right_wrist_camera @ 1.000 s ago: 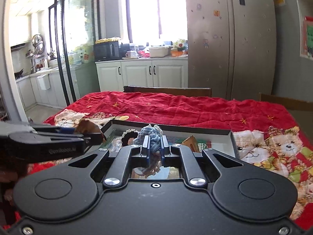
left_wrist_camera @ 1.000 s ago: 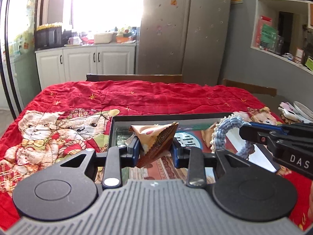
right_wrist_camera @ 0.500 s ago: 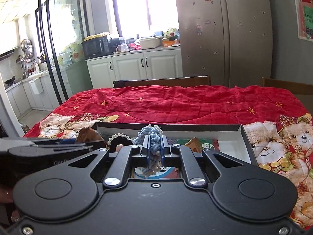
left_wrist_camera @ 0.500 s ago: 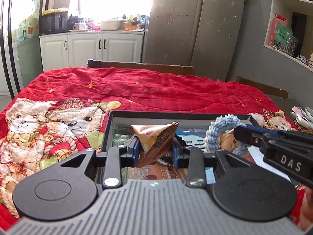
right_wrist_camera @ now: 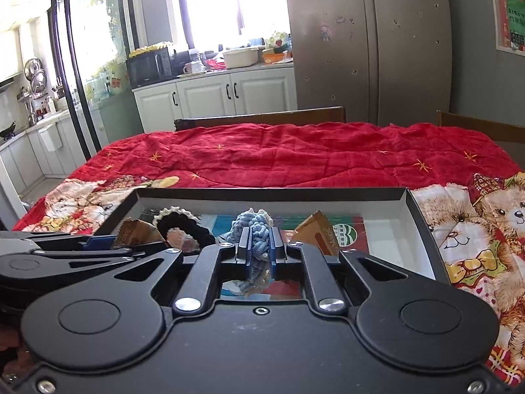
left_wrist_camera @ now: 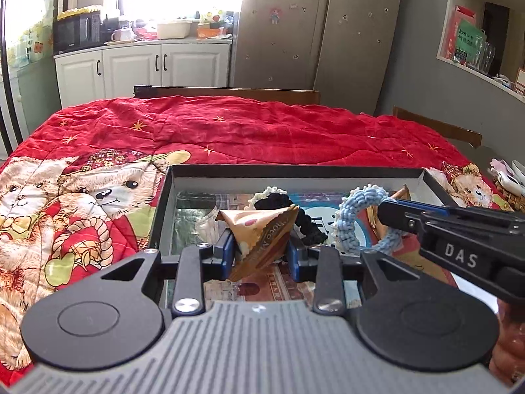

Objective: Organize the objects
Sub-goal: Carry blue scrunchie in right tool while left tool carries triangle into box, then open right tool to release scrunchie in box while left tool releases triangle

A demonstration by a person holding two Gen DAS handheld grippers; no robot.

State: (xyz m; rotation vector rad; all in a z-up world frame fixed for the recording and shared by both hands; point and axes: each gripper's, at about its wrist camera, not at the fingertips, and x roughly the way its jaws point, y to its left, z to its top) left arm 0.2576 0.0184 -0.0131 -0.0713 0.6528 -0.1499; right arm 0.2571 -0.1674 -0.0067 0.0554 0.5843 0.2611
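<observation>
Left wrist view | my left gripper pinching crinkly snack packet, mid-frame | light, slippery, grip mid-body | right gripper clamped on soft blue scrunchie

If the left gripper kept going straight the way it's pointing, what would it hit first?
Probably the black scrunchie lying in the tray, just past the snack packet that the left gripper holds. Depth is hard to judge; it may meet the tray floor instead.
</observation>
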